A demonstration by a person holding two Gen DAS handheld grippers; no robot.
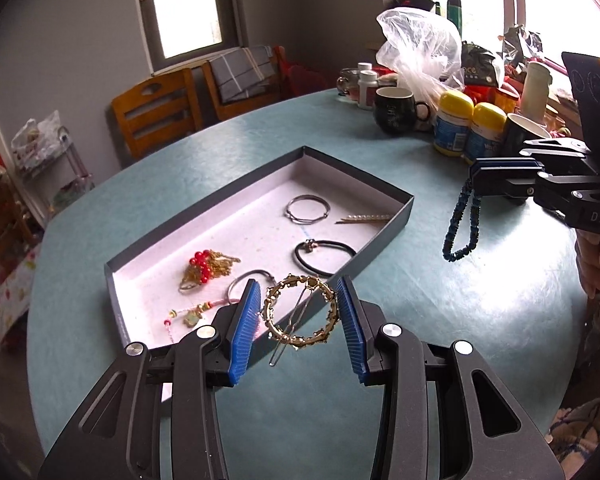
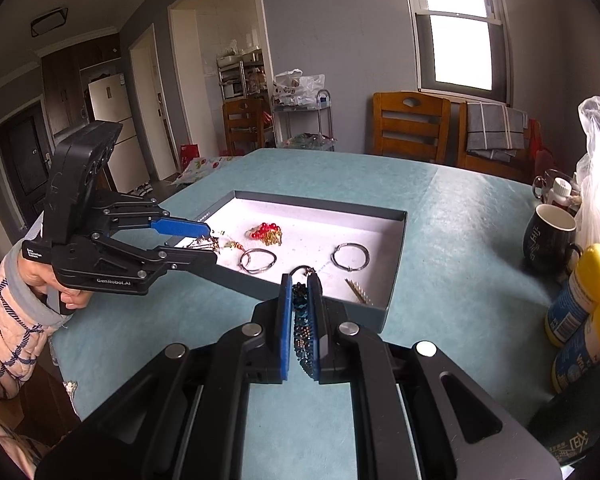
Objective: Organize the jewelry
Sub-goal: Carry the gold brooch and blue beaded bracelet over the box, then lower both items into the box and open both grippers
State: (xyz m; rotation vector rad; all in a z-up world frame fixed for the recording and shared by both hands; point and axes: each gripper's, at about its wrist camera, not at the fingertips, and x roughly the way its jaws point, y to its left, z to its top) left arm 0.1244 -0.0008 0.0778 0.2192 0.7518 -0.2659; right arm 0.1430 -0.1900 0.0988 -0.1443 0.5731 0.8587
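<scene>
box (image 1: 120,280) of jewelry is sitting on the teal desk (image 1: 440,280), holding bangles, a hair tie and red beads (image 1: 202,262). left tool (image 1: 299,314) is hovering at the box's near edge, part open, pads gripping a gold ring clip (image 1: 300,312). right tool (image 2: 300,320) is hanging beside the box, clamped nearly closed on a blue bead bracelet (image 1: 462,224) dangling above the desk.

1. Table (image 1: 440,320): teal, faintly mottled.
2. Box (image 1: 204,216): dark outer walls, white floor.
3. Ring clip (image 1: 300,312): gold.
4. Beaded strand (image 1: 462,220): dark blue.
5. Bead cluster (image 1: 202,264): red on gold chain.
6. Hair tie (image 1: 324,256): black.
7. Bottle caps (image 1: 456,102): yellow.
8. Sleeve (image 2: 4,332): pale pink, blue checks.
</scene>
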